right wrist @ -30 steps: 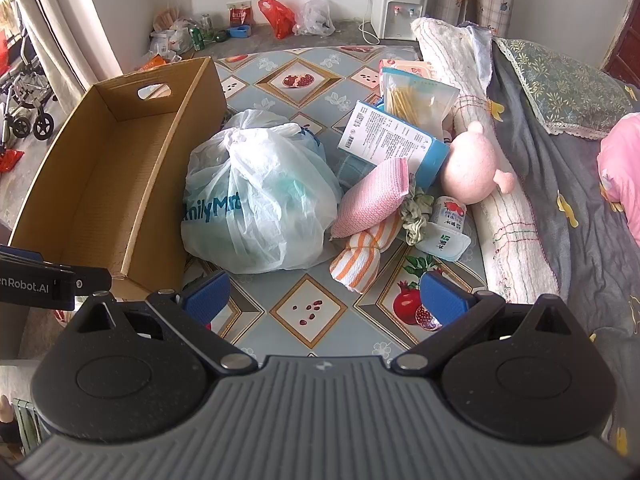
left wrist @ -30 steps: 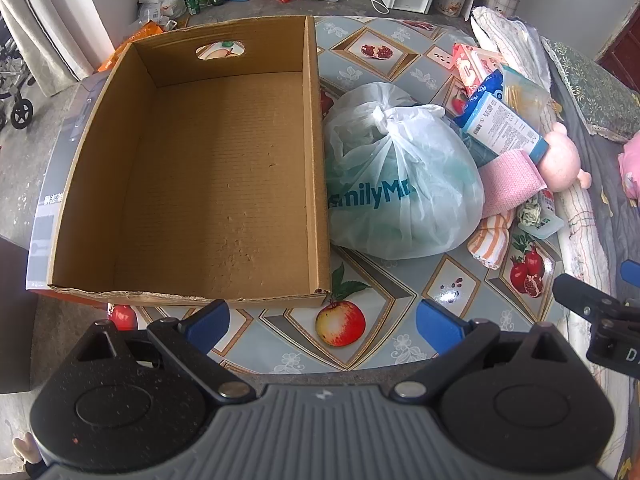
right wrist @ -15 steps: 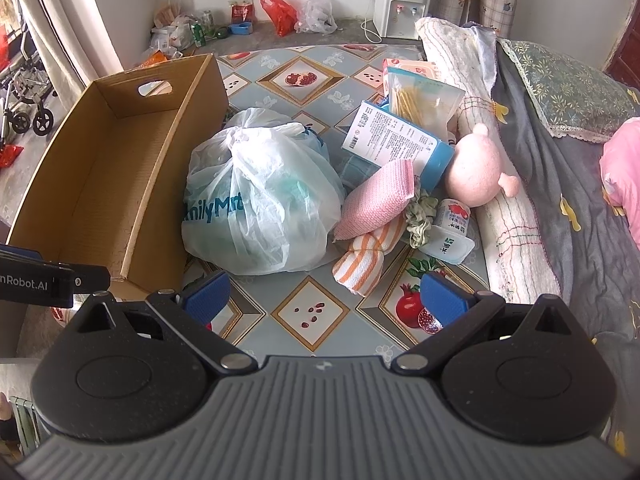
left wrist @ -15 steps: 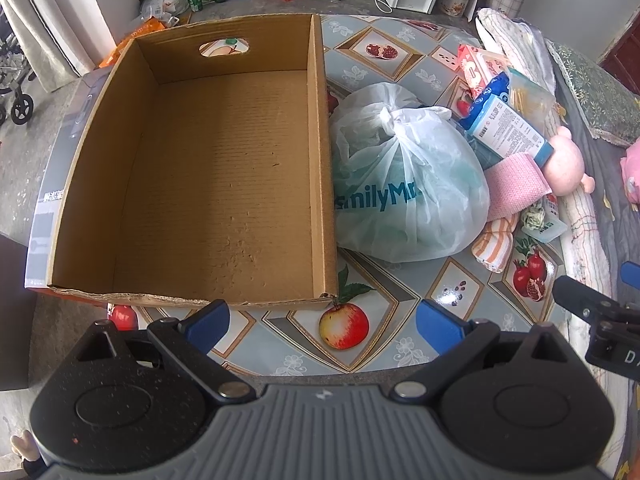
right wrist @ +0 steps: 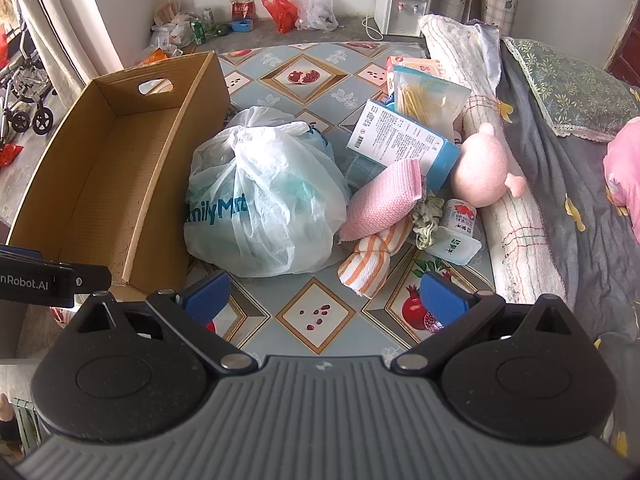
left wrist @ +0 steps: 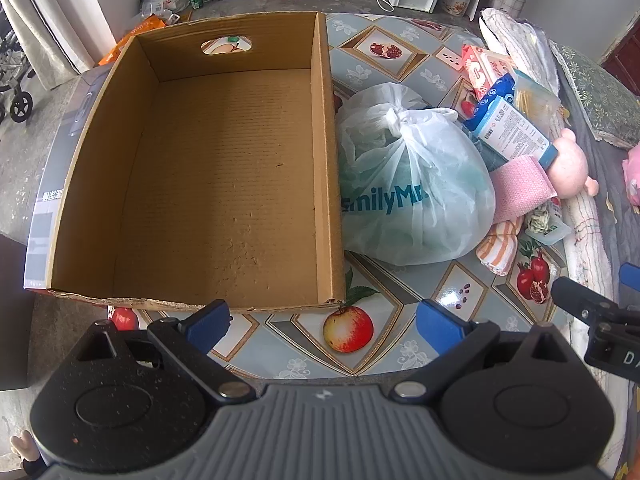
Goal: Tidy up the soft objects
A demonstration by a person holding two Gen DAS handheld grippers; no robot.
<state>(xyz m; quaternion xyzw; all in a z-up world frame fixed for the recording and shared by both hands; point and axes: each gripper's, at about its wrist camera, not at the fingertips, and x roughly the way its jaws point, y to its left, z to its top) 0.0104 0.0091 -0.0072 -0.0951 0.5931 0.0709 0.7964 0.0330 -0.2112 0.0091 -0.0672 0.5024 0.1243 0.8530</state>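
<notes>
An empty cardboard box point(left wrist: 224, 184) point(right wrist: 100, 184) lies on the fruit-patterned table point(left wrist: 384, 336) at the left. Beside its right wall sits a knotted white plastic bag point(left wrist: 408, 188) point(right wrist: 260, 204). Right of the bag lie a pink knitted cloth point(right wrist: 384, 200) point(left wrist: 520, 188), an orange-striped towel point(right wrist: 372, 256) point(left wrist: 498, 248), a green scrunchie point(right wrist: 428, 220) and a pink plush toy point(right wrist: 484, 168) point(left wrist: 570, 168). My left gripper point(left wrist: 320, 324) hangs open over the table's near edge, short of the box. My right gripper point(right wrist: 324, 294) is open too, just short of the striped towel. Nothing is held.
A blue-and-white packet point(right wrist: 400, 140), a bag of cotton swabs point(right wrist: 424, 96), a pink carton point(left wrist: 484, 68) and a small white tub point(right wrist: 456, 236) crowd the pile. A rolled blanket point(right wrist: 516, 224) and a grey bedspread point(right wrist: 568, 184) border the right. Bags and a water dispenser point(right wrist: 404, 8) stand on the floor behind.
Both grippers have drifted slightly forward and to the left, so the box, bag and pile sit a little closer and further right in view. Nothing was taken hold of.
</notes>
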